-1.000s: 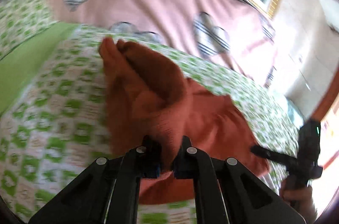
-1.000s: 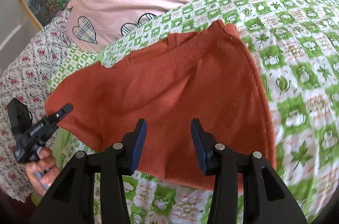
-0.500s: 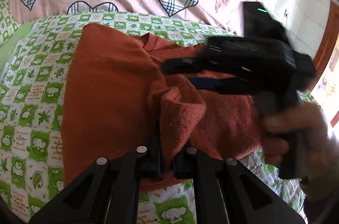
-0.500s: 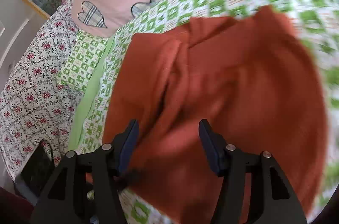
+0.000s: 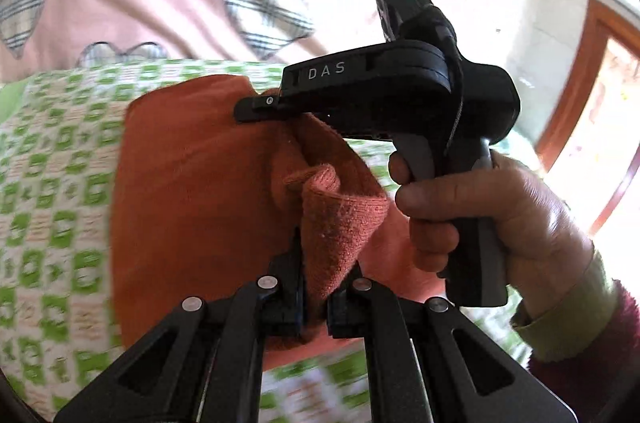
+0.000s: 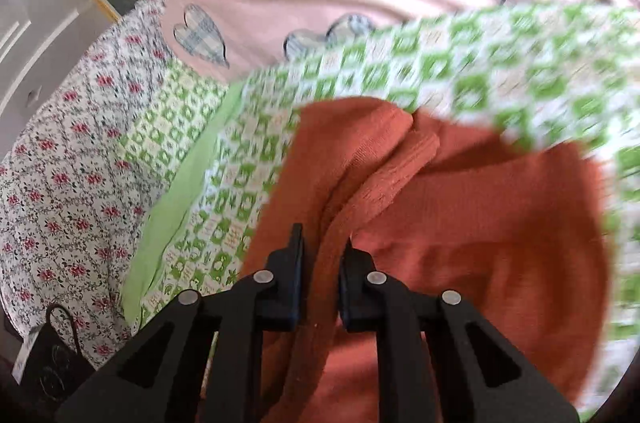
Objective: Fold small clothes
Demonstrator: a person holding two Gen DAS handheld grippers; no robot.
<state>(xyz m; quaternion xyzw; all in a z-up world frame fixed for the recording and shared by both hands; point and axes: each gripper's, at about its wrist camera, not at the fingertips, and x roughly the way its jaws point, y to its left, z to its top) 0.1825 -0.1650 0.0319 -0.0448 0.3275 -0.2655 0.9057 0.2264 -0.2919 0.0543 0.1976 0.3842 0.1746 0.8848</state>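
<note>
Now the rust-orange sweater (image 5: 192, 191) lies on the bed's green-checked cover (image 5: 52, 183). Left tool (image 5: 314, 297) is clamped on a raised fold of it. Right tool (image 6: 322, 259), jaws just closing, pinches a ridge of the same knit.

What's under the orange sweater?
The green-and-white checked blanket shows around the orange sweater on every visible side, so it evidently runs underneath. Whatever else lies beneath is covered; both views show only knit there.
</note>
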